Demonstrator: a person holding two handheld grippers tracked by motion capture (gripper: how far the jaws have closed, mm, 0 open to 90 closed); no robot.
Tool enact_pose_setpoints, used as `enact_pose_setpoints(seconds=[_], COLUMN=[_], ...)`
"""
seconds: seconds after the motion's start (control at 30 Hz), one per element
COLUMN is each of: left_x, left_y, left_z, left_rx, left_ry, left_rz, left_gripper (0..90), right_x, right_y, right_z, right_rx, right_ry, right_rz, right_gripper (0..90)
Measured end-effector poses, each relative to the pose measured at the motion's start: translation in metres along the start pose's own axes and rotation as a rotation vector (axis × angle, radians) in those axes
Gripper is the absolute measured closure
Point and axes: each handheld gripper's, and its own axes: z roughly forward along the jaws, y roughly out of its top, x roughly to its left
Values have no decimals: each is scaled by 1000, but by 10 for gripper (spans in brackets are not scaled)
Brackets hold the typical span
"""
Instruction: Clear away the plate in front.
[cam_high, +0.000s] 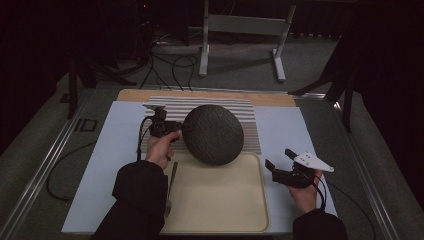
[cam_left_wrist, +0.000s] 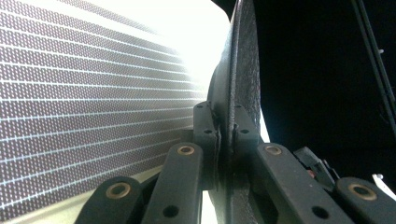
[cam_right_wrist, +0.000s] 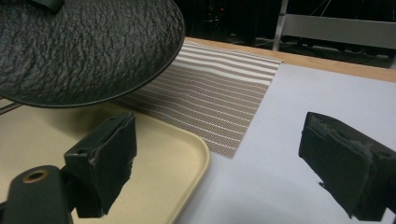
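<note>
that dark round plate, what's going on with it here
A person's left hand-held gripper is clamped on the rim of the dark, rough-textured round plate, holding it tilted in the air above the beige plastic tray and the brown striped placemat. The right hand-held gripper waits open beside the tray. A metal fork lies at the tray's left edge.

One dark textured round plate (cam_high: 214, 134), pinched at its rim by the left gripper (cam_high: 181, 128). One cream tray (cam_high: 220, 220). One brown-and-white striped placemat (cam_high: 240, 107). One pale sheet (cam_high: 112, 160) under them all on the table. One slim piece of cutlery (cam_high: 170, 187) beside the tray, probably a fork, though it is too dim to be sure. Two grippers, counting the right gripper (cam_high: 280, 162) with its jaws apart. Two hands, the left hand (cam_high: 161, 149) and the right hand (cam_high: 305, 192). One pale frame stand (cam_high: 245, 25) on the floor beyond the table.
</note>
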Motion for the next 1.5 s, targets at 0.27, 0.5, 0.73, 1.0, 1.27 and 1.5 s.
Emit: enact_pose_setpoints(seconds=[0.27, 0.5, 0.73, 1.0, 1.27, 1.5], left_x=[-2, 0, 2, 6, 13, 17], left_y=[-7, -13, -18, -25, -32, -38], left_z=[-4, -8, -11, -13, -13, -15], left_rx=[-3, -5, -6, 0, 5, 9], left_ry=[-6, -16, -16, -19, -12, -17], left_rz=[-4, -14, -23, -32, -41, -44], left_gripper=[858, 857, 857, 857, 857, 857], right_x=[0, 1, 0, 0, 1, 0], right_y=[0, 0, 0, 0, 0, 0], right_z=[0, 0, 0, 0, 0, 0], right_rx=[0, 2, 0, 1, 2, 3], right_ry=[0, 0, 0, 0, -1, -2], right_rz=[0, 1, 0, 1, -2, -5], right_gripper=[114, 115, 115, 115, 114, 114])
